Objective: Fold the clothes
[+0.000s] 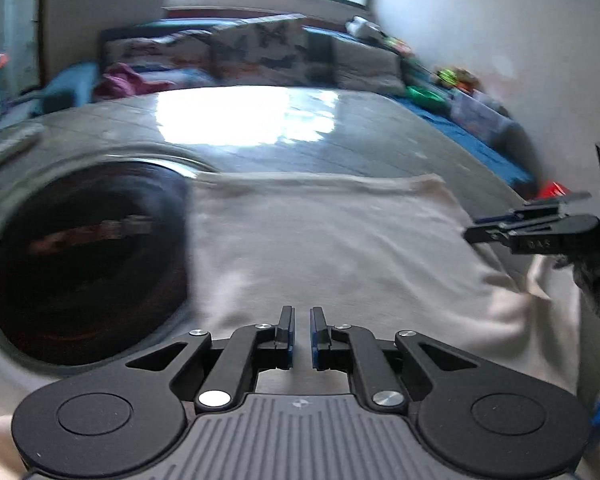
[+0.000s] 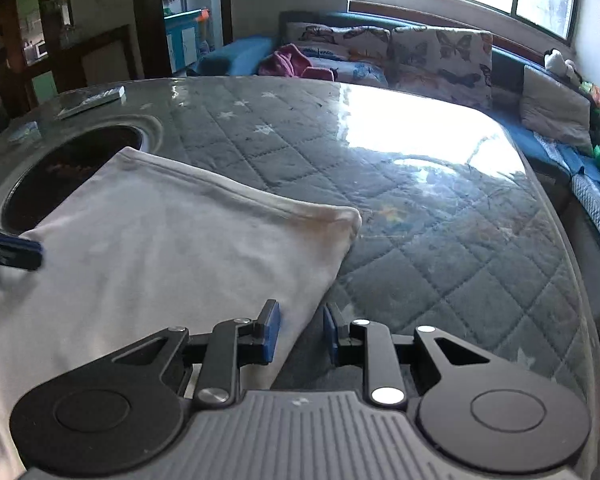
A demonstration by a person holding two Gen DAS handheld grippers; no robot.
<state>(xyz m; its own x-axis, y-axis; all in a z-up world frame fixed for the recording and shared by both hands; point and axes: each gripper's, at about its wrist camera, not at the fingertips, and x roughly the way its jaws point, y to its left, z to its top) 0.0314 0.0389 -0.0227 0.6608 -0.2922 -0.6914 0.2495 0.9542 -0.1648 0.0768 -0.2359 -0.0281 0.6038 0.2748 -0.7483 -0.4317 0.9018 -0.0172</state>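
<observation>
A white garment (image 1: pixel 324 248) lies spread flat on the glass-topped table; it also shows in the right wrist view (image 2: pixel 172 248). My left gripper (image 1: pixel 301 320) hovers just above the cloth's near part, its jaws a narrow gap apart with nothing between them. My right gripper (image 2: pixel 301 322) is open and straddles the garment's right edge, with cloth lying between the blue pads. The right gripper shows from the side in the left wrist view (image 1: pixel 476 232). The left gripper shows at the left edge of the right wrist view (image 2: pixel 24 252).
The table (image 2: pixel 440 200) has a quilted grey cover under glass and a round dark recess (image 1: pixel 84 256) partly covered by the garment. A remote (image 2: pixel 92 100) lies at the far left. A blue sofa with butterfly cushions (image 2: pixel 440 60) lines the back and right.
</observation>
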